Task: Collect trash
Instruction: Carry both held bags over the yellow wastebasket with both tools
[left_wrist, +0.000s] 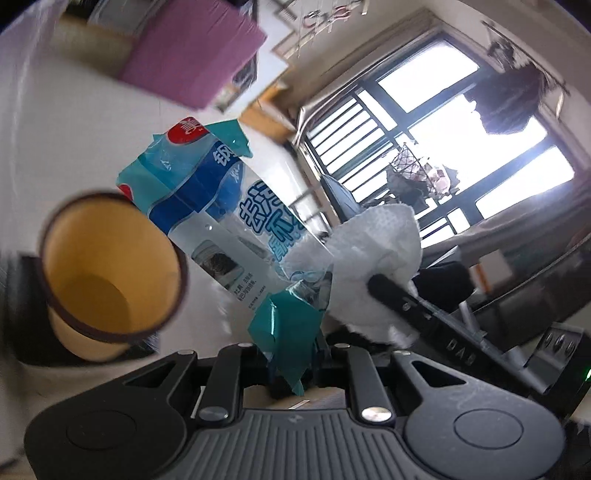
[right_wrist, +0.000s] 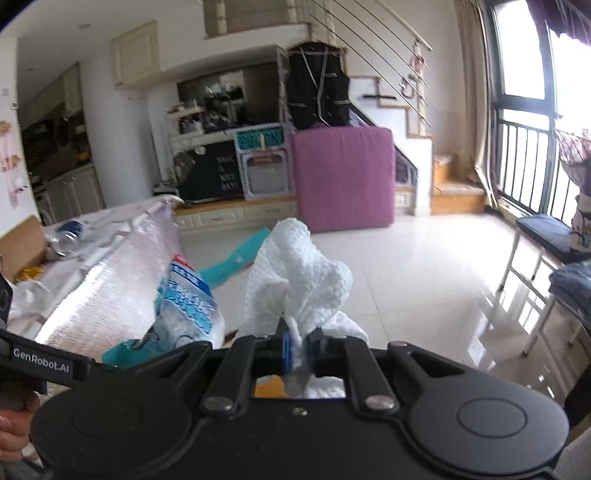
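My left gripper (left_wrist: 291, 369) is shut on the teal end of a blue and clear plastic wrapper (left_wrist: 207, 206), which sticks up and away from it. A yellow bin (left_wrist: 92, 251) with a brown rim sits just left of the wrapper, its mouth facing the camera. My right gripper (right_wrist: 299, 347) is shut on a crumpled white paper towel (right_wrist: 295, 266). In the left wrist view that paper towel (left_wrist: 376, 251) hangs right beside the wrapper, with a black finger (left_wrist: 391, 295) of the right gripper across it. The wrapper (right_wrist: 192, 295) shows left of the towel.
A teal strip (right_wrist: 236, 258) lies on the white tiled floor. A silver foil sheet (right_wrist: 110, 288) and a can (right_wrist: 68, 236) lie on the cluttered surface at left. A purple cushion (right_wrist: 345, 177) leans by the stairs. A bench (right_wrist: 546, 232) stands along the window.
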